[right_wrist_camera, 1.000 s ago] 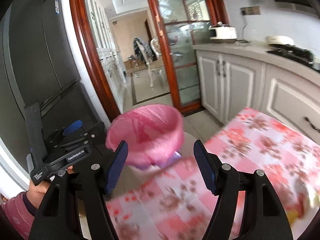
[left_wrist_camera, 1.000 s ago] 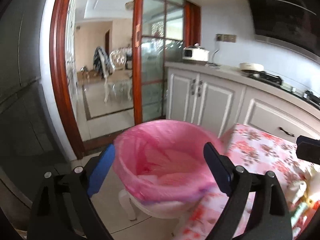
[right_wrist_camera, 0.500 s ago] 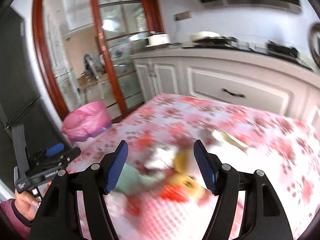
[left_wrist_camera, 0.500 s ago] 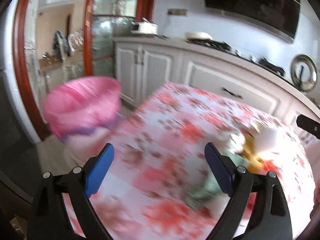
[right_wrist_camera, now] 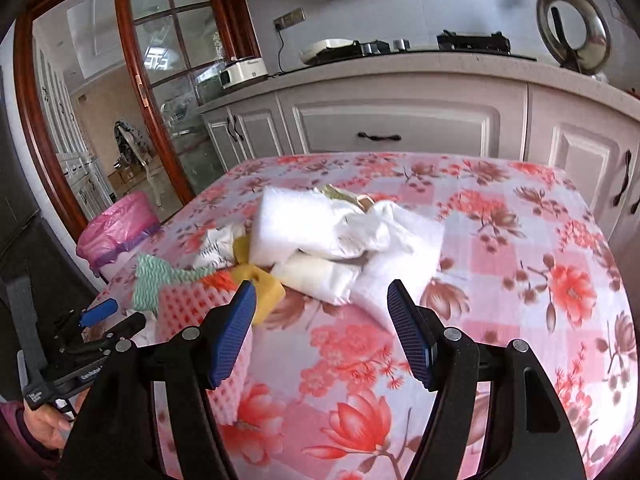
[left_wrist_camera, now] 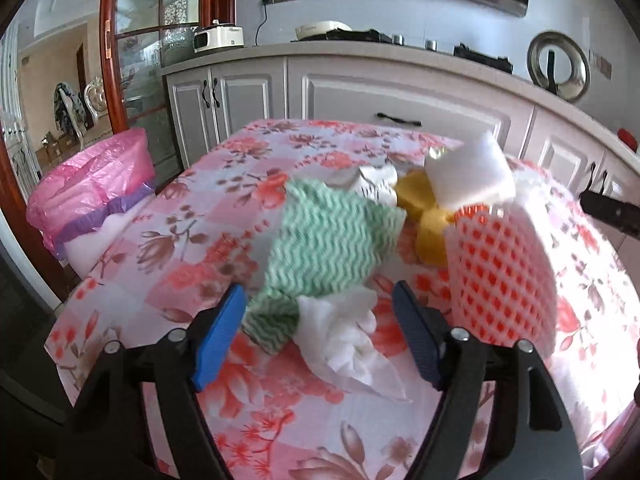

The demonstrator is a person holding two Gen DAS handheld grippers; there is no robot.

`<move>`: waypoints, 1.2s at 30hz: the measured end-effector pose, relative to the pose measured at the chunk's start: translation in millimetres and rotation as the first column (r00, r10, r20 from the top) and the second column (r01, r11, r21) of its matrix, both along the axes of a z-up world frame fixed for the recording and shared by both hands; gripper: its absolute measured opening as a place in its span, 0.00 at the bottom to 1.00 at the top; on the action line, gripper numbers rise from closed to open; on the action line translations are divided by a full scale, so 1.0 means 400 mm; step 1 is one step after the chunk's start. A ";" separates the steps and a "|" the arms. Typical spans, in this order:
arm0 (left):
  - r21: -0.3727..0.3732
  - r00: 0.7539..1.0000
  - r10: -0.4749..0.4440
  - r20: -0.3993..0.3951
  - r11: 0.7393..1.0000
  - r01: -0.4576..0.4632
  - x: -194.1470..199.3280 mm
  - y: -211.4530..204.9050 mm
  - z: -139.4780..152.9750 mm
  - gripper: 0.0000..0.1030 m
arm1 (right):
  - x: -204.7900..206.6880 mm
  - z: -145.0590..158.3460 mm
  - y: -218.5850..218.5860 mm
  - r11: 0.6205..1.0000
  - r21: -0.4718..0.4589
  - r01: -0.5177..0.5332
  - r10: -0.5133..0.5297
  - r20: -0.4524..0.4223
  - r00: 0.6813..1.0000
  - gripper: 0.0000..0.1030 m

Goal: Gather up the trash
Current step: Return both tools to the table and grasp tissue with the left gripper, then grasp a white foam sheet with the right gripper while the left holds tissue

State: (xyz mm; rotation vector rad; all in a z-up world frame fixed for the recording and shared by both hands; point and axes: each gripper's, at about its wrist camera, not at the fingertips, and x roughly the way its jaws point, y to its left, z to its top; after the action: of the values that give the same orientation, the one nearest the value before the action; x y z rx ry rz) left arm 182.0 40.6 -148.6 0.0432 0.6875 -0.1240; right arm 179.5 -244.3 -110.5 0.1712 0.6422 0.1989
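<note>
Lying crumpled between the left gripper's (left_wrist_camera: 318,338) spread fingers, a white tissue wad (left_wrist_camera: 346,342) touches a green wavy-patterned cloth (left_wrist_camera: 332,240) stretching lengthwise away. The right gripper (right_wrist_camera: 322,330) hovers wide apart, empty.

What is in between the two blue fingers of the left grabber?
In the left wrist view, a crumpled white tissue lies between the open left gripper's fingers, with a corner of the green wavy cloth beside it.

Left hand-held gripper (left_wrist_camera: 320,332): jaws apart, crumpled white tissue (left_wrist_camera: 344,336) between them.
Green cloth (left_wrist_camera: 328,240): touching tissue.
Pink-lined bin (left_wrist_camera: 88,196): beside desk (left_wrist_camera: 208,220).
</note>
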 end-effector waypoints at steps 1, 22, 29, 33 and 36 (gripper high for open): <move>0.013 1.000 -0.004 -0.004 1.000 0.004 0.001 -0.010 -0.012 0.68 | -0.001 -0.006 0.000 1.000 -0.003 0.000 0.000 -0.001 1.000 0.63; 0.062 0.999 -0.021 0.024 0.998 0.019 0.000 -0.026 -0.024 0.29 | 0.186 -0.116 -0.061 0.994 0.000 0.111 -0.110 -0.113 0.988 0.63; 0.053 0.999 -0.015 0.030 0.999 0.013 0.006 -0.020 -0.017 0.29 | 0.236 -0.141 -0.066 0.990 -0.002 0.141 -0.140 -0.159 0.977 0.63; 0.047 0.999 -0.012 0.036 0.999 0.011 0.005 -0.018 -0.015 0.29 | 0.232 -0.147 -0.075 0.990 0.001 0.143 -0.141 -0.164 0.976 0.56; 0.039 0.999 -0.007 0.043 0.999 0.005 0.006 -0.013 -0.008 0.29 | 0.206 -0.142 -0.071 0.992 0.003 0.123 -0.121 -0.157 0.980 0.55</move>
State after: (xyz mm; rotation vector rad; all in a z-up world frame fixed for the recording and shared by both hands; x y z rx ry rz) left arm 184.5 35.5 -151.7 0.0853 0.6466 -0.1149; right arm 261.9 -272.9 -167.4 0.2391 0.7842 0.0715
